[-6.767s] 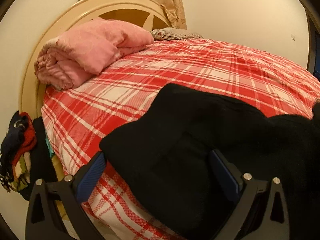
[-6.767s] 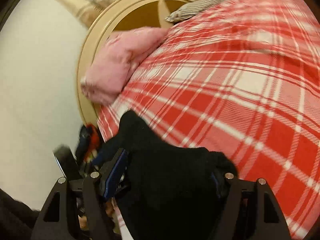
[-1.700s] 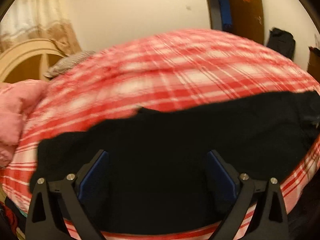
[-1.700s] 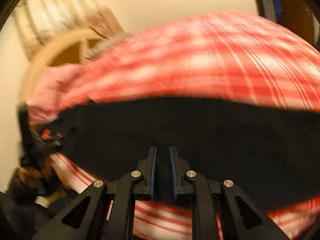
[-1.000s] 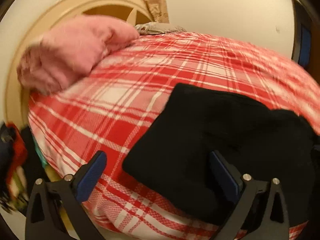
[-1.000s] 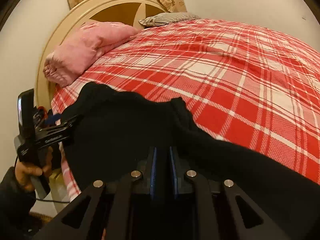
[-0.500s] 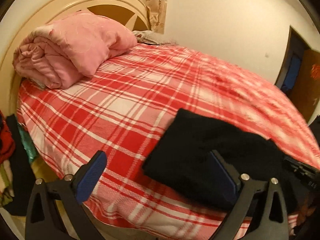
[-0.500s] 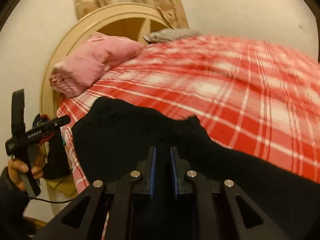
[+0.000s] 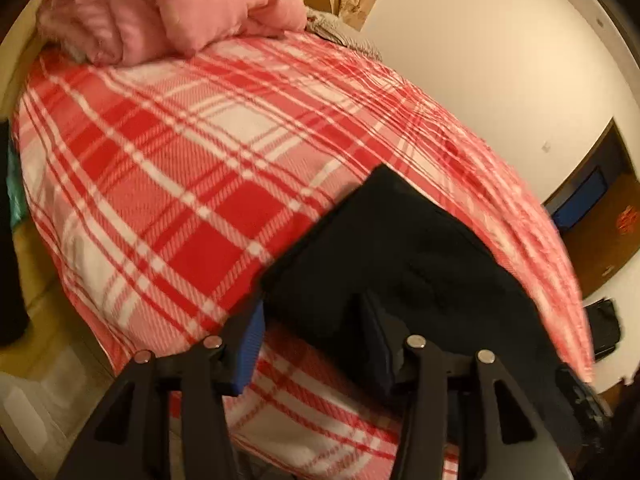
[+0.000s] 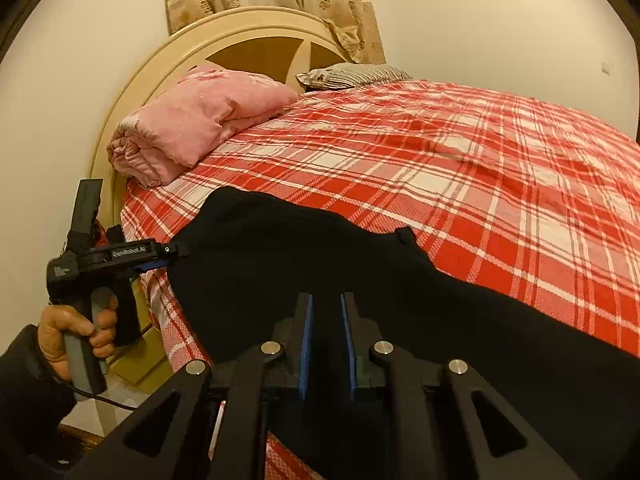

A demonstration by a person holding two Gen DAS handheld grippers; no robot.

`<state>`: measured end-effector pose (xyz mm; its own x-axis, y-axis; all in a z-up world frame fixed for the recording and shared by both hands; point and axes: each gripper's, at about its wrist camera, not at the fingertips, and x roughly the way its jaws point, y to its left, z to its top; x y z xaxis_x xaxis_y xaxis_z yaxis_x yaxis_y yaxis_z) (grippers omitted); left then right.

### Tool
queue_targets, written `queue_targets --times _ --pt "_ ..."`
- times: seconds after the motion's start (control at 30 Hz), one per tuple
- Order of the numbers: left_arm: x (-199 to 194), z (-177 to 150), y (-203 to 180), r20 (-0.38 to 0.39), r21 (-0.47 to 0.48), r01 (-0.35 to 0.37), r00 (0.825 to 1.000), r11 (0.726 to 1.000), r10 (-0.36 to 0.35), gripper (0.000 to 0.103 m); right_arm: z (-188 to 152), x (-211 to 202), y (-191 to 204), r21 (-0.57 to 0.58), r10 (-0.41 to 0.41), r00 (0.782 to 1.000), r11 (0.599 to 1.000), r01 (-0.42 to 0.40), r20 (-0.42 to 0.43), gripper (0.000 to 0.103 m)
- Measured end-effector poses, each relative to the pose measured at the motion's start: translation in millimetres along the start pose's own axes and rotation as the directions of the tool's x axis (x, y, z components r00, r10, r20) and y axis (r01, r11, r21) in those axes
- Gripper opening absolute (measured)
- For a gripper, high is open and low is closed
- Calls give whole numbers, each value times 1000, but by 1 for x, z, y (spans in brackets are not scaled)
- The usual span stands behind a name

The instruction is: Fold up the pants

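The black pants [image 10: 300, 264] lie folded along the near edge of the red plaid bed [image 10: 480, 152]. My right gripper [image 10: 326, 300] is shut on the near edge of the black cloth, which fills the narrow gap between its blue pads. My left gripper [image 9: 312, 306] is at the left end of the pants [image 9: 400, 256]. Its jaws are half closed, with the cloth corner lying between them and a gap still showing. In the right wrist view a person's hand [image 10: 68, 332] holds the left gripper [image 10: 172, 250], whose tip is at the pants' left edge.
A rolled pink quilt [image 10: 200, 116] and a striped pillow [image 10: 352, 72] lie by the round cream headboard [image 10: 248, 36]. The wall stands behind the bed. A doorway [image 9: 592, 200] and a dark bag [image 9: 604, 328] on the floor are at the right.
The left gripper has tilted, moved in on the pants' corner, and its jaws have narrowed to about half their earlier width. The right gripper stays shut on the cloth.
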<state>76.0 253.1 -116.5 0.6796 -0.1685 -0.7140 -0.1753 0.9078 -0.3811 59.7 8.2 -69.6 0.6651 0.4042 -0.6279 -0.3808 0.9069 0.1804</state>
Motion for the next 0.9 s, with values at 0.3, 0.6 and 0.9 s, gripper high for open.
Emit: queue_targets --times 0.3,0.6,0.9 --pt "3 20 -23 89 152 -163 985 975 151 22 -6 -20 -21 96 -28 999 995 25 32 15" --pt "-36 26 -61 307 209 -293 925 933 222 84 -40 -150 -140 434 -401 899 851 294 176 23" --pt "-11 -20 -151 181 444 -132 982 886 55 90 -124 -305 -279 617 -666 744 567 546 -47 63"
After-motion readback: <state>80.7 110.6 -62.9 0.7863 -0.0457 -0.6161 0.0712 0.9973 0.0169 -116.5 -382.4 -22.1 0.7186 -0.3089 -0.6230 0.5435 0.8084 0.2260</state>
